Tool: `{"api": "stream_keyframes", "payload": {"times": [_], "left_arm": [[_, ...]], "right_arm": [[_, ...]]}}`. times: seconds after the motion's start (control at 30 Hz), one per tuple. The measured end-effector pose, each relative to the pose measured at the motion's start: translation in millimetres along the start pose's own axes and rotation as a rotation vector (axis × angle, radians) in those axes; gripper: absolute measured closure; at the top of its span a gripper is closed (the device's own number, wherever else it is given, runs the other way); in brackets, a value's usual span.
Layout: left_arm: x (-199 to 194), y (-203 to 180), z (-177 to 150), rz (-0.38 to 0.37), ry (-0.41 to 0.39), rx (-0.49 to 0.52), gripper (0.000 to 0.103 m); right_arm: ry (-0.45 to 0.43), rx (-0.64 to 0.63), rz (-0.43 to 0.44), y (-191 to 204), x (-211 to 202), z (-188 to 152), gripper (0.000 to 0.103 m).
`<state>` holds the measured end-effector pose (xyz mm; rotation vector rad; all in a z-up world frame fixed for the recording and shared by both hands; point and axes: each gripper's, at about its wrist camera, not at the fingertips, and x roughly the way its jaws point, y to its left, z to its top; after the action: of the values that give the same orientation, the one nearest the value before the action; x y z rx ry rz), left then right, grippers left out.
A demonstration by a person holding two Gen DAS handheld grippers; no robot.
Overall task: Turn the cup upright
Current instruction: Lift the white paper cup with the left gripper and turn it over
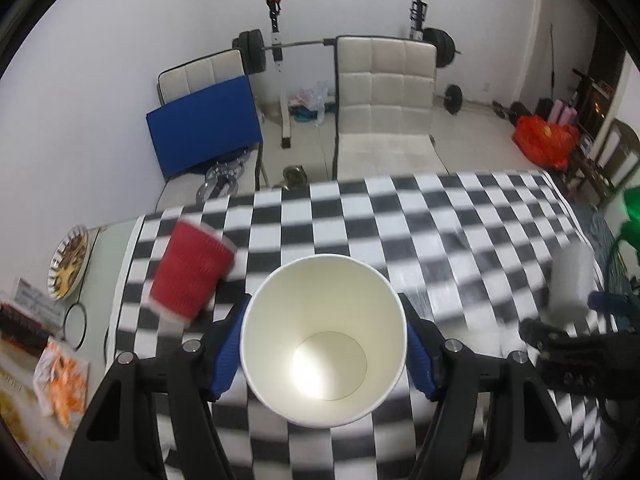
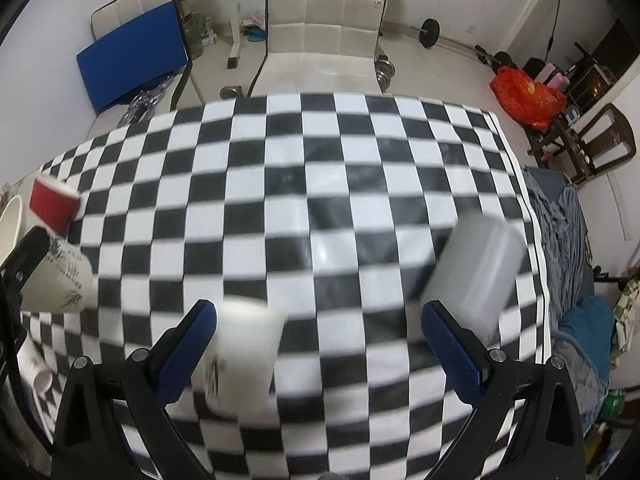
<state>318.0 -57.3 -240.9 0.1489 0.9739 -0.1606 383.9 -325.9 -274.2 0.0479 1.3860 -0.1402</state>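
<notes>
The left wrist view looks forward and down along its gripper [image 1: 324,354] from just above the black-and-white chequered worktop [image 1: 440,232], so close that the white paper cup's [image 1: 323,340] open mouth fills the lower centre. The right wrist view sits above the same worktop [image 2: 340,160], facing the same way between its blue-padded gripper [image 2: 318,352] fingers, with more cloth in sight. Both views share the red ribbed paper cup [image 1: 191,270] [image 2: 53,206], the frosted translucent plastic cup [image 1: 570,282] [image 2: 474,276], the cream quilted chair [image 1: 386,104] [image 2: 324,20] and the orange plastic bag [image 1: 544,140] [image 2: 528,96] beyond.
</notes>
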Motion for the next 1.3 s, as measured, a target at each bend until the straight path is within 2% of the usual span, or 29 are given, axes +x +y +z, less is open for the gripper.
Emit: {"api": "stream_keyframes", "payload": {"times": [0.23,0.47,0.7,0.8,0.87,1.03,1.3], "left_arm": [[-42,-3,-69,-0.061,0.138,0.046,0.037],[-53,-22,-139,-0.155,0.290,0.070,0.037],[-40,-58,-196,-0.321,0.556,0.032,0.037],[-17,-76,-208,-0.377,0.672,0.000,0.037],[-4,-86,-210,-0.378,0.695,-0.004,0.037],[20,-102,-197,-0.353,0.688,-0.035,0.037],[48,-102,-175,-0.313,0.675,-0.112,0.036]], "right_arm": [[0.056,0.022,-0.008,-3,-29,-87,0.000],[0.134,0.053,-0.054,-21,-40,-186,0.000],[0.252,0.108,-0.070,-48,-33,-259,0.000],[0.289,0.121,-0.076,-59,-27,-271,0.000],[0.303,0.131,-0.071,-65,-22,-273,0.000],[0.316,0.139,-0.063,-72,-9,-263,0.000],[0.300,0.134,-0.048,-74,3,-236,0.000]]}}
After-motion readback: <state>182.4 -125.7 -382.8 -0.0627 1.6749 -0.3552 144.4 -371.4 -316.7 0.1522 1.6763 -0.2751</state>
